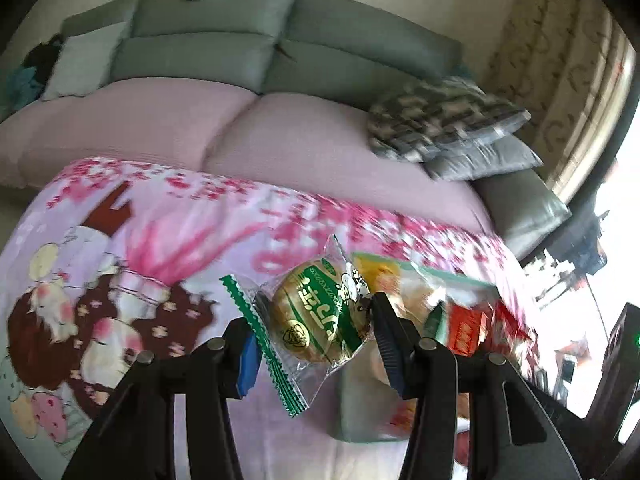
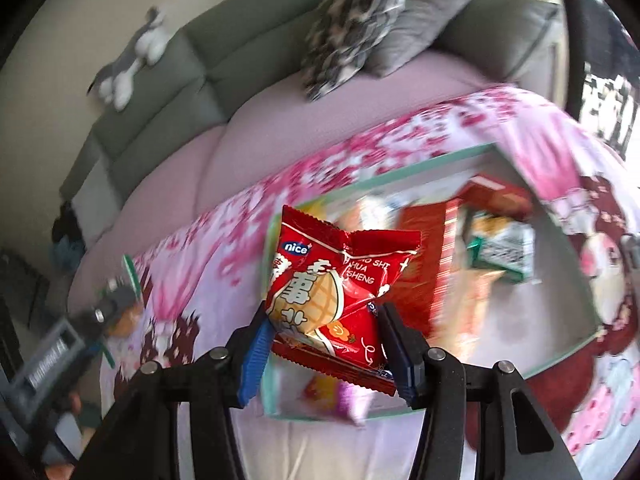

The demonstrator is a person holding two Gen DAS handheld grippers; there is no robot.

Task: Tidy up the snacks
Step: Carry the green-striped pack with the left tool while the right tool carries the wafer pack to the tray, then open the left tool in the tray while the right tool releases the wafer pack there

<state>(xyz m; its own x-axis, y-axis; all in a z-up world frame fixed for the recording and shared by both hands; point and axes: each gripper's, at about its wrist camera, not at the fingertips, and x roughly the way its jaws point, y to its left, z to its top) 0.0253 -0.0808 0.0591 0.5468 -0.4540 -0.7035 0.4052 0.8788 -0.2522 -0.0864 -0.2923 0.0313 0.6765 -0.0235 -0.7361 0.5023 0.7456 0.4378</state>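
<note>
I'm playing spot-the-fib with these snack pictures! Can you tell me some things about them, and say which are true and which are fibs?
1. The left tongs hold a green-wrapped bun. True.
2. The right tongs hold a blue packet. False: the packet is red.
3. The box already has snacks inside. True.
4. The sofa is orange. False: it is grey.
</note>
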